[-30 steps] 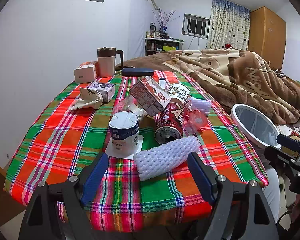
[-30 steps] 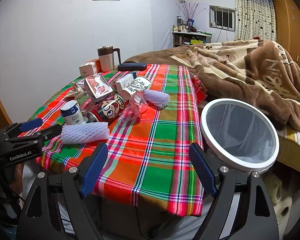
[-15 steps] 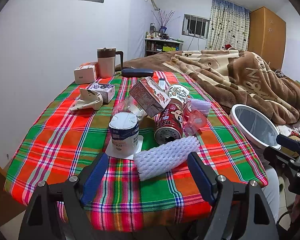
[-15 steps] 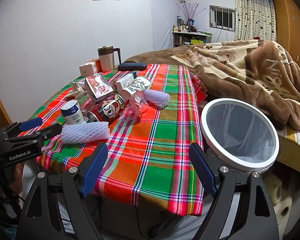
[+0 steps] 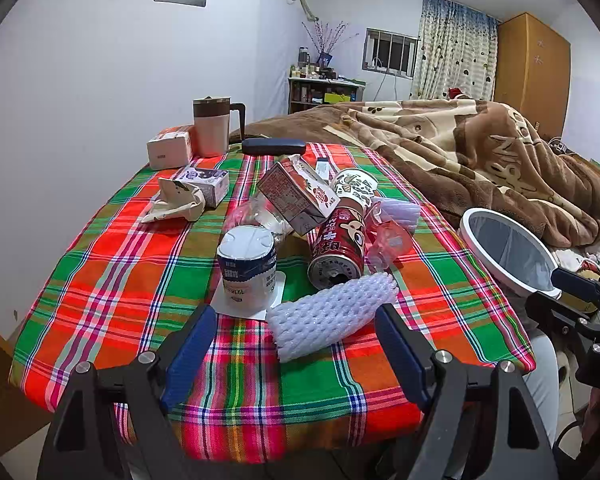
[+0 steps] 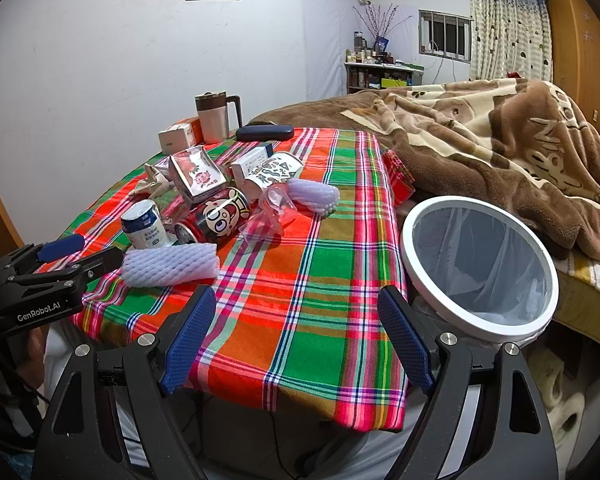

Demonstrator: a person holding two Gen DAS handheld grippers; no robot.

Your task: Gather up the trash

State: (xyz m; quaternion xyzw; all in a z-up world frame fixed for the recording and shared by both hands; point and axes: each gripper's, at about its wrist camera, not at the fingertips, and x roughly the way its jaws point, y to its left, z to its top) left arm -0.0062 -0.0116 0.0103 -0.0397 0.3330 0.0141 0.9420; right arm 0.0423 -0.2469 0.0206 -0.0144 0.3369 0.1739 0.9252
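Trash lies piled on the plaid table [image 5: 100, 292]: a white foam net sleeve [image 5: 332, 314] nearest me, a white-blue cup [image 5: 246, 268], a red can on its side [image 5: 338, 246], a tilted carton [image 5: 296, 194] and pink plastic wrap [image 5: 390, 240]. My left gripper [image 5: 296, 350] stands open just short of the foam sleeve [image 6: 168, 266], touching nothing. My right gripper [image 6: 296, 336] is open and empty over the table's near corner. A white-rimmed bin with a clear liner [image 6: 480, 268] stands right of the table.
At the table's far end are a beige mug [image 5: 212, 128], a small box [image 5: 170, 152], a dark case [image 5: 274, 146], a crumpled paper [image 5: 176, 200] and a printed box [image 5: 206, 180]. A bed with a brown blanket [image 5: 480, 148] lies behind the table and bin.
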